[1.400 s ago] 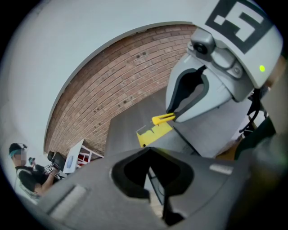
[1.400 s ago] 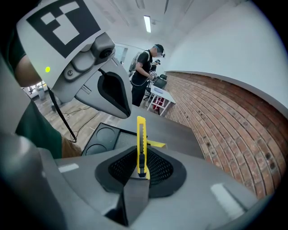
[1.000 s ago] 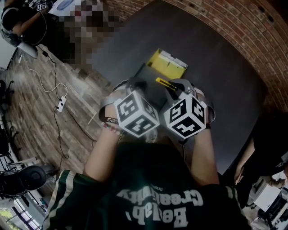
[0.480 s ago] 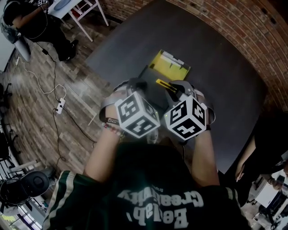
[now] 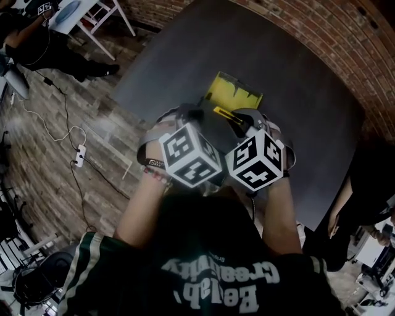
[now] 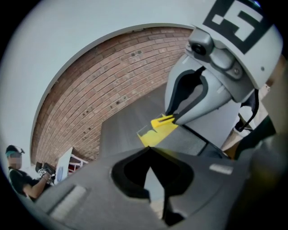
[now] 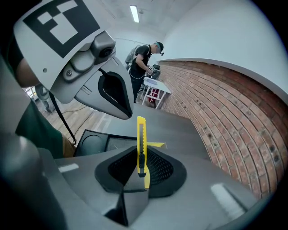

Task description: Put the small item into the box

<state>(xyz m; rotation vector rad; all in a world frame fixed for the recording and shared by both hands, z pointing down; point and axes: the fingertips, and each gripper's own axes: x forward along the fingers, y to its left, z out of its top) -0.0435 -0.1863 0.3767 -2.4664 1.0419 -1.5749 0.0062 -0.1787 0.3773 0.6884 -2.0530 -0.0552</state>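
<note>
A slim yellow utility knife (image 7: 141, 143) stands upright between the jaws of my right gripper (image 7: 135, 180), which is shut on its lower end. In the head view the knife (image 5: 223, 113) pokes out ahead of that gripper (image 5: 239, 122), over the open dark box (image 5: 210, 126) with its yellow lid flap (image 5: 233, 92). My left gripper (image 6: 148, 152) is shut with nothing in it, close beside the right one (image 6: 173, 117). From the left gripper view the knife (image 6: 162, 121) hangs just above the yellow flap (image 6: 155, 136). The box's dark tray (image 7: 94, 143) lies below the knife.
The box sits near the front-left edge of a dark grey table (image 5: 296, 111) beside a curved brick wall (image 5: 345, 49). A person (image 7: 144, 56) works at a white table (image 5: 74, 12) farther off. Cables and a power strip (image 5: 79, 154) lie on the wooden floor.
Both grippers stay almost where they were above the box, the knife still held. The head camera has shifted a little, so the floor and far table sit differently in view.
</note>
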